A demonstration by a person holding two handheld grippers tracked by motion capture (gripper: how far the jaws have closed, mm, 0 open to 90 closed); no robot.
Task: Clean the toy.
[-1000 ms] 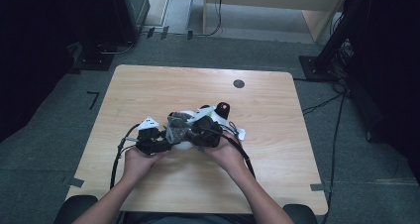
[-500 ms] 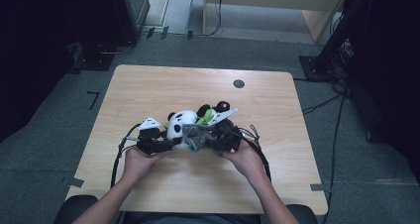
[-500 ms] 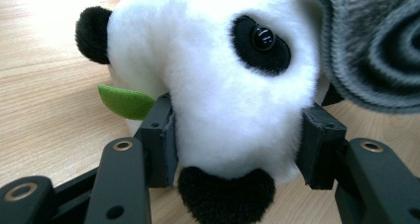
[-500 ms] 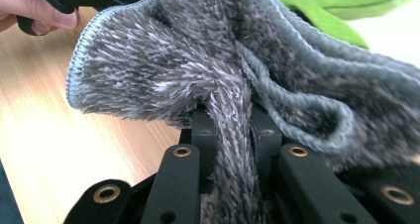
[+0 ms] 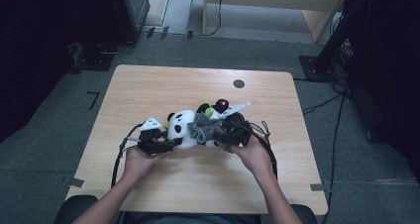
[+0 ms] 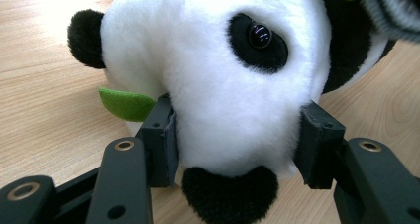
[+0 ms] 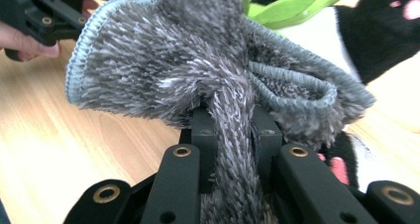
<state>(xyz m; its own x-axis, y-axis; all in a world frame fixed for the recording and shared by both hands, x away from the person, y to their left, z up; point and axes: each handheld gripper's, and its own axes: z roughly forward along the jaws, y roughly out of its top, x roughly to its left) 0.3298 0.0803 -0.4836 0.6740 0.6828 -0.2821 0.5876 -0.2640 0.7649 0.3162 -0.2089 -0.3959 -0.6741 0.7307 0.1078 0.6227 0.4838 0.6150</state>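
Observation:
A black-and-white panda plush (image 5: pixel 181 127) lies on its side in the middle of the wooden table (image 5: pixel 148 90). My left gripper (image 5: pixel 171 143) is shut on its head: in the left gripper view both pads (image 6: pixel 166 135) press into the white fur of the panda (image 6: pixel 218 75), beside a green leaf (image 6: pixel 126 104). My right gripper (image 5: pixel 219 133) is shut on a grey fuzzy cloth (image 5: pixel 205 127). The right gripper view has this cloth (image 7: pixel 198 65) bunched between its jaws and held over the panda's body, with a black paw (image 7: pixel 381 26) behind.
A small dark round mark (image 5: pixel 238 84) sits near the table's far edge. Cables (image 5: pixel 119 154) trail from both grippers across the front of the table. Dark equipment and floor cables (image 5: pixel 327 102) surround the table.
My right gripper has pulled the grey cloth to the right, off the panda's head, which now shows white. The left gripper has stayed put on the head.

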